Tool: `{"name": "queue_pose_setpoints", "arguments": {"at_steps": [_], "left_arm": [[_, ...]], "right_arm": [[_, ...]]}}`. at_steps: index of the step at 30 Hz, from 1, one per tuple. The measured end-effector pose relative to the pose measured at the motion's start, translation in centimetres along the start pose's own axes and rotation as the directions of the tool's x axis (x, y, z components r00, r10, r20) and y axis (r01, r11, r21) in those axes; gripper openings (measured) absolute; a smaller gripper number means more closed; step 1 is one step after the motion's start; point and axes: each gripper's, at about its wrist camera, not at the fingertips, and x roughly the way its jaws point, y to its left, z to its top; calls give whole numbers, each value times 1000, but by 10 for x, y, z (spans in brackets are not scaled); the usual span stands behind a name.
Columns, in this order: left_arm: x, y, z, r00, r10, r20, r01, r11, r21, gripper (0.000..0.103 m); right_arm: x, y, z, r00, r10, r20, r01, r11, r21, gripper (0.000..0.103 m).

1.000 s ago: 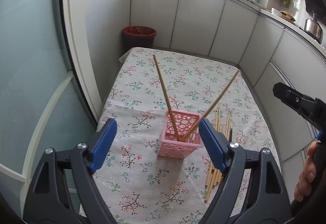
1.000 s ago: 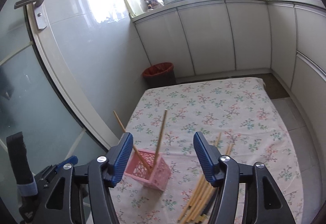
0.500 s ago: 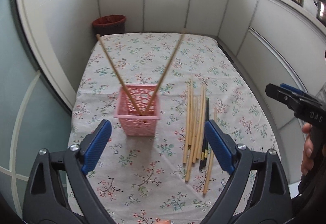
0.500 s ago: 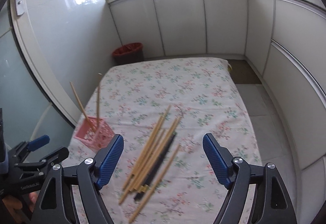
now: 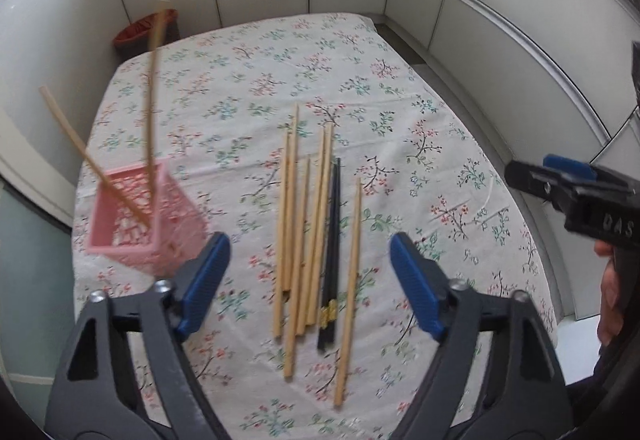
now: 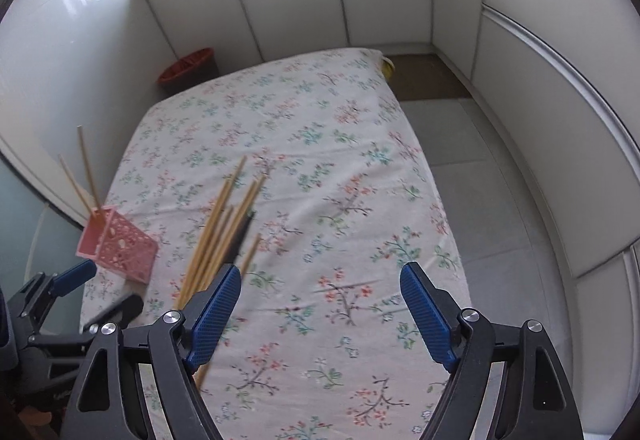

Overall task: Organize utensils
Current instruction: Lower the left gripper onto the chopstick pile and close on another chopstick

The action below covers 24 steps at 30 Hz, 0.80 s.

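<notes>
Left wrist view: the pink basket (image 5: 142, 217), dead centre between my fingers a second ago, now sits at the left edge of the frame with two wooden chopsticks (image 5: 150, 111) leaning out of it. The loose chopsticks (image 5: 308, 236) on the flowered surface (image 5: 400, 87) have slid into the middle, lying between my blue pads. My left gripper (image 5: 310, 286) is released, holding nothing, and its jaws are closing over the bundle without touching it. So I read it this way: two sticks are stowed, and I am lining up for the next one. At the right edge, my right gripper (image 5: 568, 191) pokes in, with a bit of hand below it.

Right wrist view: half a second ago the bundle lay between these pads; now the loose chopsticks (image 6: 224, 236) run under my left pad at lower left, and only bare cloth lies between the fingers. My right gripper (image 6: 320, 314) is released and empty. This view alone shows the floor right of the surface; the black pair with gilt ends is clear only from the left.
</notes>
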Motion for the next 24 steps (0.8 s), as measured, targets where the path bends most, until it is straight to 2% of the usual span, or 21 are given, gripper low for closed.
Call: {"name": "queue_pose_setpoints", "arguments": {"at_steps": [1, 3, 7, 9, 12, 17, 24], "left_arm": [[7, -2, 5, 1000, -6, -5, 6, 1000, -1, 64], [24, -7, 18, 1000, -1, -16, 0, 1000, -10, 53], [72, -5, 41, 997, 23, -74, -26, 999, -48, 19], [93, 1, 51, 995, 19, -100, -28, 996, -90, 14], [116, 11, 61, 993, 53, -104, -68, 987, -145, 10], [143, 24, 71, 990, 71, -122, -95, 975, -201, 9], [165, 26, 73, 988, 71, -136, -99, 972, -211, 7]], "right_arm": [[4, -5, 0, 1000, -6, -10, 6, 1000, 10, 83], [10, -16, 1, 1000, -14, -29, 14, 1000, 27, 83], [20, -29, 3, 999, -22, -46, 24, 999, 44, 83], [24, -33, 4, 998, -12, -58, 15, 998, 55, 83], [29, -34, 5, 998, -5, -70, 9, 999, 51, 83], [31, -37, 8, 997, 6, -78, -2, 999, 54, 83], [35, -38, 11, 996, 21, -84, -16, 998, 63, 83]]}}
